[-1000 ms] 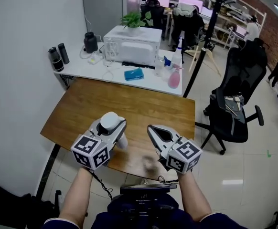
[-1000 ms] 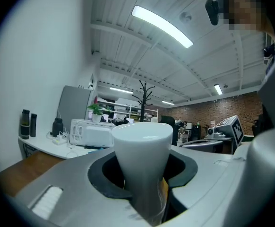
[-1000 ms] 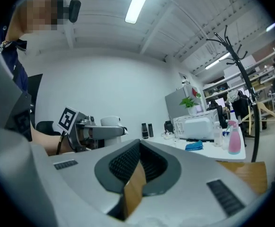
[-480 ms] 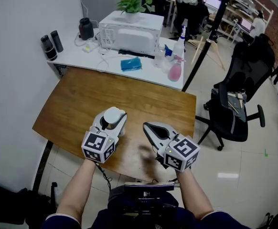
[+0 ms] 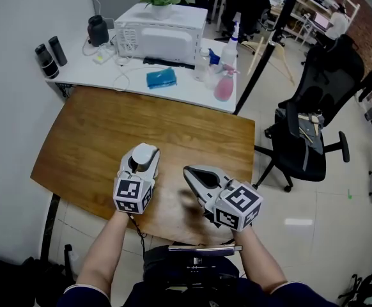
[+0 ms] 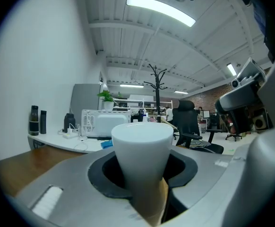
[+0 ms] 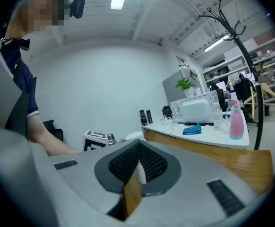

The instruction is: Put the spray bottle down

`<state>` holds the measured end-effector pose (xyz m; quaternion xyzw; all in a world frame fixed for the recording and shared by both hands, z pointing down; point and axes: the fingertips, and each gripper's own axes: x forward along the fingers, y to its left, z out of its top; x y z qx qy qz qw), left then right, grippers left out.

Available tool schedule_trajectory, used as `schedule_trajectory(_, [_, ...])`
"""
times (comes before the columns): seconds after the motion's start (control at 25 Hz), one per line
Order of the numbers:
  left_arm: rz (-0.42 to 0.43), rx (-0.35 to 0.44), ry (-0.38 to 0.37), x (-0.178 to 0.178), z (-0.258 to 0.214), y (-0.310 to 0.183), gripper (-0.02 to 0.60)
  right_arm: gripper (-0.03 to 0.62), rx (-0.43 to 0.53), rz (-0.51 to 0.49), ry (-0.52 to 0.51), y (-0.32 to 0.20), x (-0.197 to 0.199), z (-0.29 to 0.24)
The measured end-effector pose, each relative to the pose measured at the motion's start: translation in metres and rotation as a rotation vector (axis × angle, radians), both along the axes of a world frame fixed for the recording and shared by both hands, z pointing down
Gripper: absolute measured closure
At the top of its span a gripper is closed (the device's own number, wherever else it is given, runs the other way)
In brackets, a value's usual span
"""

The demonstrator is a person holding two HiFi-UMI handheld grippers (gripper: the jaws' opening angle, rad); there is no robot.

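My left gripper (image 5: pixel 146 152) is shut on a white spray bottle (image 5: pixel 141 157), seen from above as a rounded white top between the jaws. The left gripper view shows the bottle (image 6: pixel 142 150) as a tapered white body filling the gap of that gripper (image 6: pixel 144 169). It hangs low over the near part of the brown wooden table (image 5: pixel 109 133); whether it touches the top is hidden. To its right, my right gripper (image 5: pixel 187 170) is shut with nothing in it. In the right gripper view, its jaws (image 7: pixel 138 150) meet, and the bottle's top (image 7: pixel 133 136) peeks past them.
A white side table (image 5: pixel 128 82) behind the wooden one carries a microwave (image 5: pixel 163 34), a pink spray bottle (image 5: pixel 224 87), a blue cloth (image 5: pixel 161 78) and two dark flasks (image 5: pixel 48 53). A black office chair (image 5: pixel 304 133) and a black pole (image 5: pixel 263 50) stand at right.
Both grippers have sunk toward the tabletop, the left one more, still gripping the white bottle. The right stays shut and empty.
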<state>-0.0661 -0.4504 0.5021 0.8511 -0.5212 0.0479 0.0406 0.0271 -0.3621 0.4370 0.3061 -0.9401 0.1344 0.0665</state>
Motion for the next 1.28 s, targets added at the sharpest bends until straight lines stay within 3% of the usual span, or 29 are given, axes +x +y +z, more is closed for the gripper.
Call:
schedule_trajectory(1.04, [-0.071,0.020,-0.012,-0.008,0.025,0.002,0.390,0.594,-0.035,-0.030,0.011,-0.005,0.004,0.014])
schedule_trajectory(1.28, [-0.055,0.012,-0.008,-0.005,0.026,0.005,0.272,0.594,-0.032,-0.033,0.010,-0.003,0.004,0.013])
